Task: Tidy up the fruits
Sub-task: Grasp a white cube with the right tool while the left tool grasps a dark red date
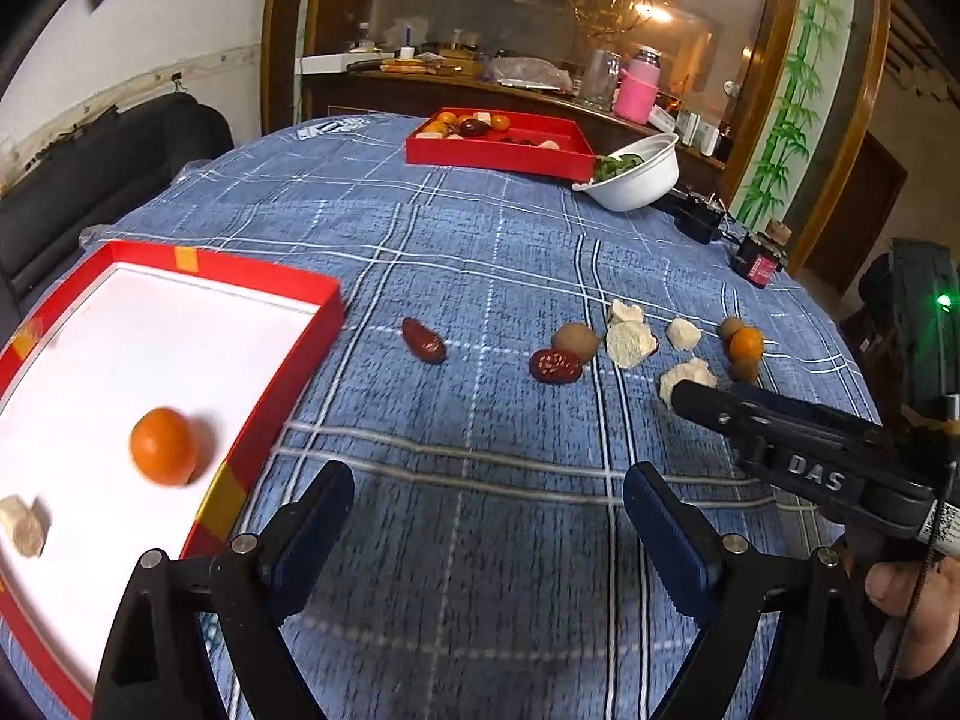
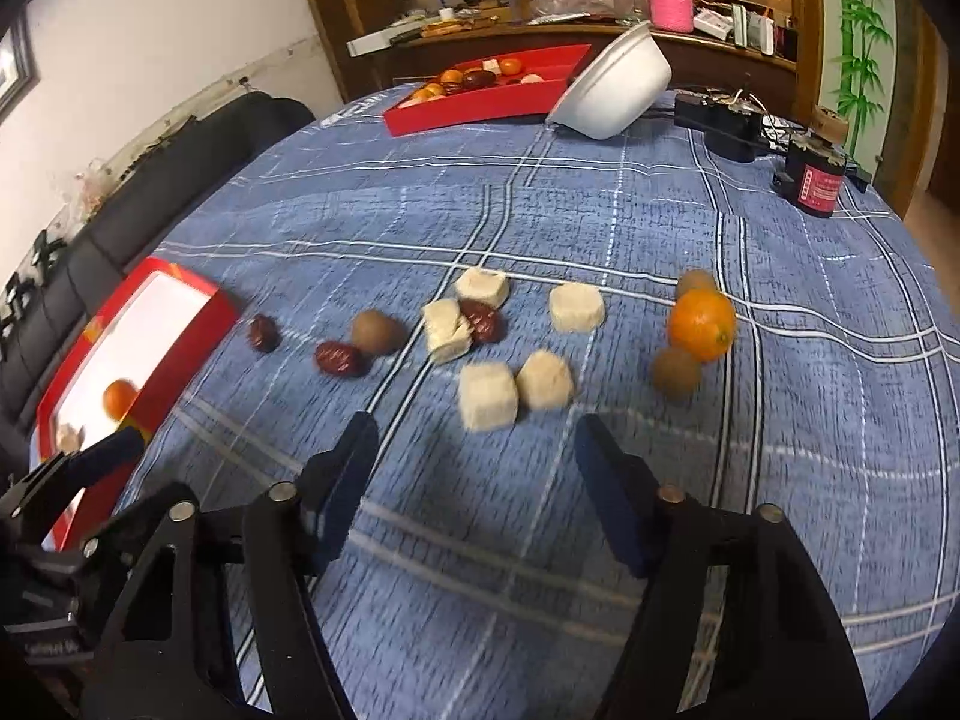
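A red tray with a white floor [image 1: 180, 324] [image 2: 198, 300] lies at the left; an orange [image 1: 163, 447] [image 2: 120, 399] and a pale chunk [image 1: 24, 525] sit inside it. Loose on the blue plaid cloth are red dates [image 1: 423, 340] [image 2: 339, 358], brown kiwis [image 1: 575, 341] [image 2: 375, 332], several pale cubes [image 1: 627, 343] [image 2: 487, 396] and another orange [image 1: 746, 343] [image 2: 701, 324]. My left gripper [image 1: 486, 501] hangs open over bare cloth beside the tray. My right gripper [image 2: 477, 453] is open just short of the pale cubes, nothing between its fingers.
A second red tray [image 1: 498, 150] [image 2: 480, 102] with mixed fruit sits at the far edge, beside a tipped white bowl [image 1: 639, 171] [image 2: 618, 93]. Black devices and a red-labelled can [image 2: 813, 177] stand at the far right. A dark sofa [image 1: 90, 180] lies beyond the left edge.
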`<action>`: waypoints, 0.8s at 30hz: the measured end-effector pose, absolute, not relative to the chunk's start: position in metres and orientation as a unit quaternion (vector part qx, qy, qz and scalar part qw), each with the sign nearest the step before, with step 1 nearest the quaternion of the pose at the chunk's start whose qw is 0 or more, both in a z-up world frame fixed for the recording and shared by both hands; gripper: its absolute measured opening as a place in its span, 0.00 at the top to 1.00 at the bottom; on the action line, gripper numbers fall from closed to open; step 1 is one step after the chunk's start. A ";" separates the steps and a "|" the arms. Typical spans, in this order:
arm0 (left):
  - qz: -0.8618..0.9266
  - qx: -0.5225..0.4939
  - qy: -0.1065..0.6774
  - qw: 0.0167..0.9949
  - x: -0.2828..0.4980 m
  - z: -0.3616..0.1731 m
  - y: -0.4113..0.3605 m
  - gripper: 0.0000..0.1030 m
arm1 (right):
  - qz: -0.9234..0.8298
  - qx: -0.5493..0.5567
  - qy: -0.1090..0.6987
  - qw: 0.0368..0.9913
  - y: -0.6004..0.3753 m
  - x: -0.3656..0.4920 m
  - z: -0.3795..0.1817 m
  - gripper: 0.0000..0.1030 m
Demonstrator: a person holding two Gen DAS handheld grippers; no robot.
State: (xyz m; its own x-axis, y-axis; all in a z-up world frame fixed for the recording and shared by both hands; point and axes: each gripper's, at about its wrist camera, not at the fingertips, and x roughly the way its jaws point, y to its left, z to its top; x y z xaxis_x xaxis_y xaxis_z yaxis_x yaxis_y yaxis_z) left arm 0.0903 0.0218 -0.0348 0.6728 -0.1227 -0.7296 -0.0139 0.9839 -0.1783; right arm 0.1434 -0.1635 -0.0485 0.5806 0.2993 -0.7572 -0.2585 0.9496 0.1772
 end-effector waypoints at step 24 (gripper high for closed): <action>-0.053 -0.054 0.434 0.898 0.177 -0.060 -0.024 0.51 | 0.178 0.057 0.435 0.881 -0.174 0.166 -0.061 0.84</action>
State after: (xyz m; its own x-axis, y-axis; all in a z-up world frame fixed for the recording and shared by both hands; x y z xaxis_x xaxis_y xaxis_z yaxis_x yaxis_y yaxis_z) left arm 0.1766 -0.0241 -0.0602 0.6172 -0.1409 -0.7741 0.0478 0.9887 -0.1419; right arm 0.1655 -0.1738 -0.0606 0.5585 0.3624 -0.7461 -0.2632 0.9305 0.2549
